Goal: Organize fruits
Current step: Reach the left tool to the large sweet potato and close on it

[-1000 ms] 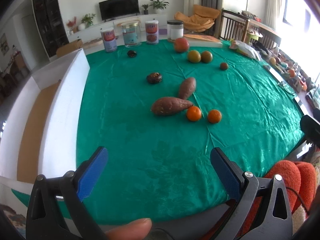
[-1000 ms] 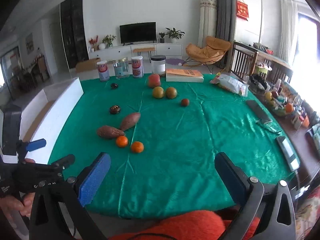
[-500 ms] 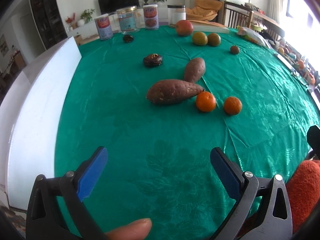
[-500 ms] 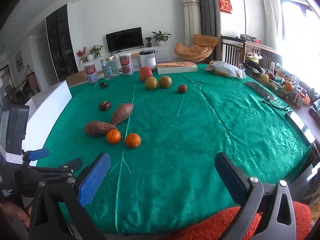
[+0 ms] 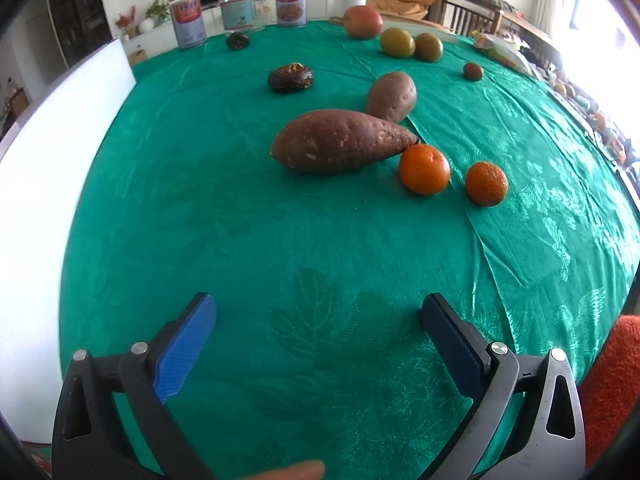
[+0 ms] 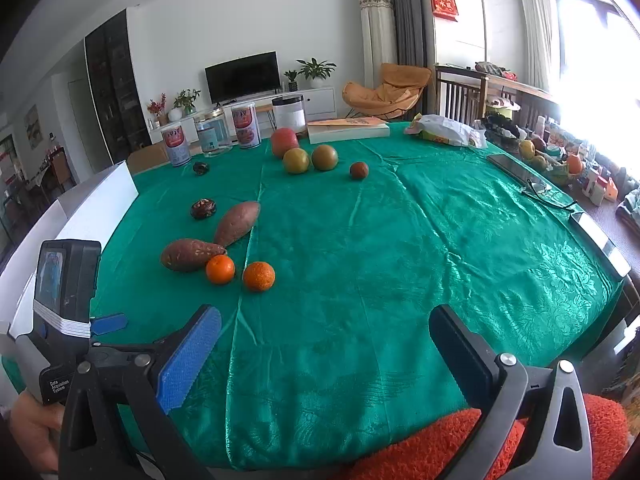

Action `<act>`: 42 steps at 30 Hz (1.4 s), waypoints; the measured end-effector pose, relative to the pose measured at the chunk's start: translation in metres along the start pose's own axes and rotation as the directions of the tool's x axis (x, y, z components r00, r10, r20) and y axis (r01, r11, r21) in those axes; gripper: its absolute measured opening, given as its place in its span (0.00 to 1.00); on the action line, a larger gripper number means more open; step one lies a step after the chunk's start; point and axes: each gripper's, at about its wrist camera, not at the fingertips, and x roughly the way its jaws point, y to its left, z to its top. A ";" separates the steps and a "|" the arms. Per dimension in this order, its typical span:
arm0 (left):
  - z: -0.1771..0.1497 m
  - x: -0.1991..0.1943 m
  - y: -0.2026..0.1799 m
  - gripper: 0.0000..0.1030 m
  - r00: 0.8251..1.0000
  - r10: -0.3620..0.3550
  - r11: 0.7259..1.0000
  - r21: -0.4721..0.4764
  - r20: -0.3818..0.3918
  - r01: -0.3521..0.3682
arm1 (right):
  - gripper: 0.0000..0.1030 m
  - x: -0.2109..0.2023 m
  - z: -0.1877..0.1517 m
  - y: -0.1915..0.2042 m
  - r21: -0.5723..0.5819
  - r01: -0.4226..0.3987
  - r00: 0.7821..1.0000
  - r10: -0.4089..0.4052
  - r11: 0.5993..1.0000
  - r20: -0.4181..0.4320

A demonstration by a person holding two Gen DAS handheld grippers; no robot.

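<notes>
Two oranges [image 5: 425,169] [image 5: 486,183] lie on the green tablecloth [image 5: 280,248] beside a large sweet potato [image 5: 340,140], with a second sweet potato [image 5: 391,96] behind it. Further back sit a dark fruit [image 5: 290,77], two green-brown round fruits [image 5: 397,42], a red fruit [image 5: 363,21] and a small brown one [image 5: 473,71]. My left gripper [image 5: 318,320] hovers open over the cloth, short of the sweet potato. My right gripper [image 6: 324,336] is open near the table's front edge, with the oranges [image 6: 220,269] [image 6: 259,276] ahead to its left. The left gripper's body [image 6: 68,320] shows at its lower left.
A white box [image 5: 36,160] runs along the table's left edge. Three tins [image 6: 245,126] and jars [image 6: 289,112] stand at the back, beside a flat white box [image 6: 348,128] and a plastic bag [image 6: 448,130]. A phone [image 6: 516,168] and glasses [image 6: 548,196] lie at the right.
My left gripper has moved forward and lower over the cloth, so the sweet potatoes and oranges loom larger. The right gripper has risen slightly. Both stay open.
</notes>
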 end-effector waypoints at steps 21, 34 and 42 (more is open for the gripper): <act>0.090 0.043 -0.004 0.98 0.998 -0.061 0.920 0.388 -0.020 0.064 | 1.00 -0.002 -0.003 -0.022 0.104 -0.055 0.998 0.056 0.993 0.002; 0.075 0.023 0.001 0.41 0.985 -0.163 0.915 0.363 -0.058 0.173 | 1.00 0.002 -0.003 -0.024 0.118 -0.059 0.998 0.061 0.991 -0.012; 0.067 0.013 0.001 0.57 0.976 -0.206 0.923 0.319 -0.071 0.218 | 1.00 0.020 -0.005 -0.021 0.107 -0.087 0.990 0.098 0.990 -0.105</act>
